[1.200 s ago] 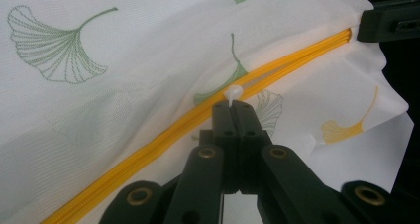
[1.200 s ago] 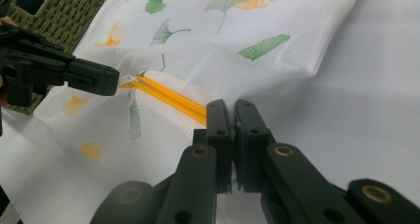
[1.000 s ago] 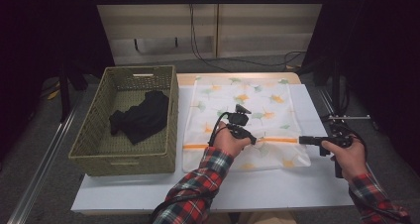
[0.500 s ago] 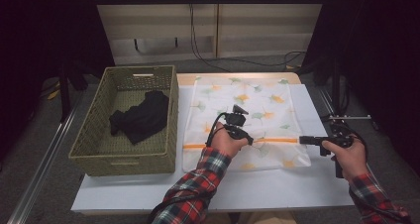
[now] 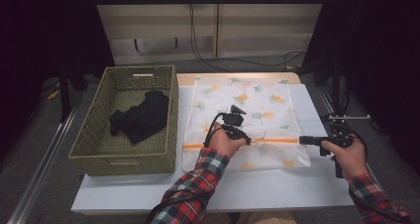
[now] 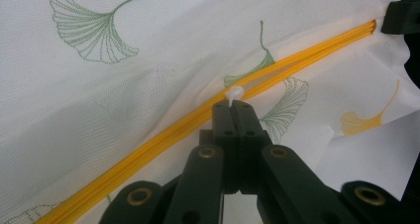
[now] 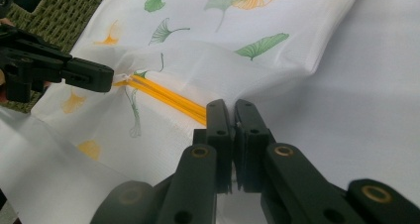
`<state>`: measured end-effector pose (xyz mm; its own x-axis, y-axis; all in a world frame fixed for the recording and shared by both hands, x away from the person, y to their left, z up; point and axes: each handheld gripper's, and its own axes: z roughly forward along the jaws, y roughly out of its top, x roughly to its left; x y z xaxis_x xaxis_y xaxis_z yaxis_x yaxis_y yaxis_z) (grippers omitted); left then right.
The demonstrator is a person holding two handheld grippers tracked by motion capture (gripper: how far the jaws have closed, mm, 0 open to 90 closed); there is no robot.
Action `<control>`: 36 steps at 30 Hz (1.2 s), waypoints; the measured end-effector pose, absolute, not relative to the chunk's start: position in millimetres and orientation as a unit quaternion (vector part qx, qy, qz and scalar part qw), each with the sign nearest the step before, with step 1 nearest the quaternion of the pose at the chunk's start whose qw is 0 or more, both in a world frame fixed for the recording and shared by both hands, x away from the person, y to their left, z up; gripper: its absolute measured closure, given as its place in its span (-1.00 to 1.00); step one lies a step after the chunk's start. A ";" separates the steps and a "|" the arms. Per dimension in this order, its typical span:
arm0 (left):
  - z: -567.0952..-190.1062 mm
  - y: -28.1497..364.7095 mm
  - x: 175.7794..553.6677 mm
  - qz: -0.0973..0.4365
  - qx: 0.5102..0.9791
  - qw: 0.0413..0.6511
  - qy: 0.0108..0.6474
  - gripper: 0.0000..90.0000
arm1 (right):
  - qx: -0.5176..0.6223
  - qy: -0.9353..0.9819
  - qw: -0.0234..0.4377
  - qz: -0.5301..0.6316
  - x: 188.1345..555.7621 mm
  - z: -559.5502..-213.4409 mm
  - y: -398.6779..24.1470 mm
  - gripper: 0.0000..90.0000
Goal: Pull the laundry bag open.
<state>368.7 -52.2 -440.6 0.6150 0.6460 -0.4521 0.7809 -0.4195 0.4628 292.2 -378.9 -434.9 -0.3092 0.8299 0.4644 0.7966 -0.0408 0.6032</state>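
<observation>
- Pinching the small white zipper pull (image 6: 234, 92), my left hand-held gripper (image 6: 234, 104) has its jaws pressed together on it, partway along the orange zipper (image 6: 163, 135).
- My right hand-held gripper (image 7: 233, 105) is clamped on the mesh laundry bag (image 5: 247, 105) at the zipper's right end, at the bag's edge.
- That white bag, printed with ginkgo leaves, lies flat on the tabletop (image 5: 277, 189), zipper running across its near part.
- To its left stands a wicker basket (image 5: 94, 135), touching the bag's side, with a black garment (image 5: 141, 117) inside.
</observation>
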 end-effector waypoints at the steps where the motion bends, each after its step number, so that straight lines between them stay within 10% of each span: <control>1: -440.4 -51.0 369.3 -0.105 0.837 0.326 0.427 1.00 | 0.588 0.691 0.019 0.419 292.1 -434.9 -379.0 0.93; 36: -443.3 -40.6 371.9 -0.092 0.838 0.312 0.438 1.00 | 0.590 0.692 0.017 0.415 292.7 -435.9 -379.2 0.93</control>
